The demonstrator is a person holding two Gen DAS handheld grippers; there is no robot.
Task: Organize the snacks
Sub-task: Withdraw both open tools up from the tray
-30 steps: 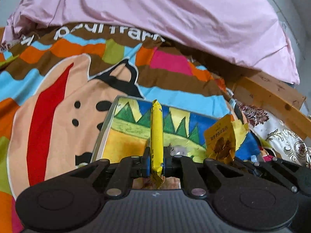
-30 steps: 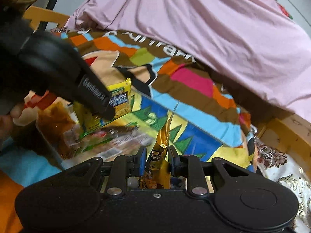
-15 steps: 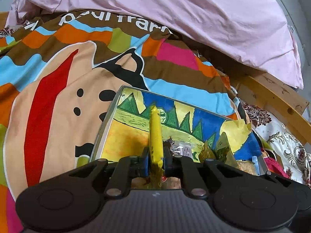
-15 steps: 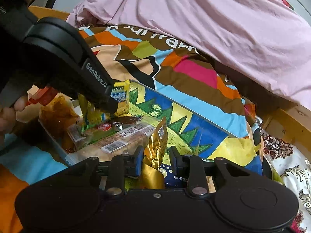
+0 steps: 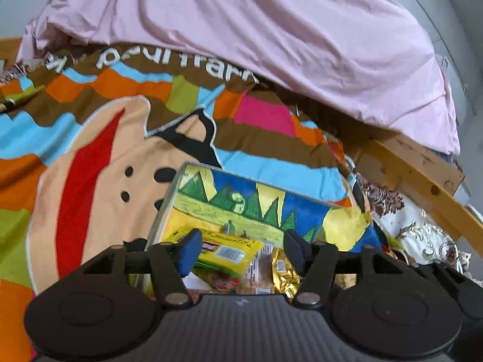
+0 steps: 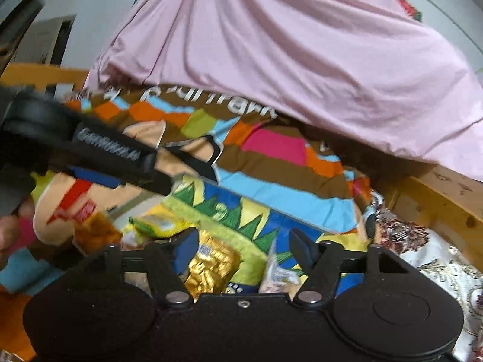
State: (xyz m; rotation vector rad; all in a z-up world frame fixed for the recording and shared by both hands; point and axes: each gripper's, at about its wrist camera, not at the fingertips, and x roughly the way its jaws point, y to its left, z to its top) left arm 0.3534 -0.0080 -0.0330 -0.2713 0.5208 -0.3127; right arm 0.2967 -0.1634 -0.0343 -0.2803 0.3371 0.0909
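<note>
Left wrist: left gripper [image 5: 241,249] opening, yellow packet [image 5: 229,252] loose in painted box [image 5: 302,208] — lift straight clear; right wrist: right gripper [image 6: 243,249] opening over gold packet [image 6: 215,267] in box, withdraw without snagging.

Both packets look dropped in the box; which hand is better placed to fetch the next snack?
Probably the left gripper: loose snacks lie beside the box on its side. Both jaws are opening, gripping nothing.

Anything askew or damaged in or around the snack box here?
The box's yellow paper covering is torn and curling off its right corner. Inside, the yellow packet and gold packet lie loosely heaped, not lined up. Nothing spilled outside.
</note>
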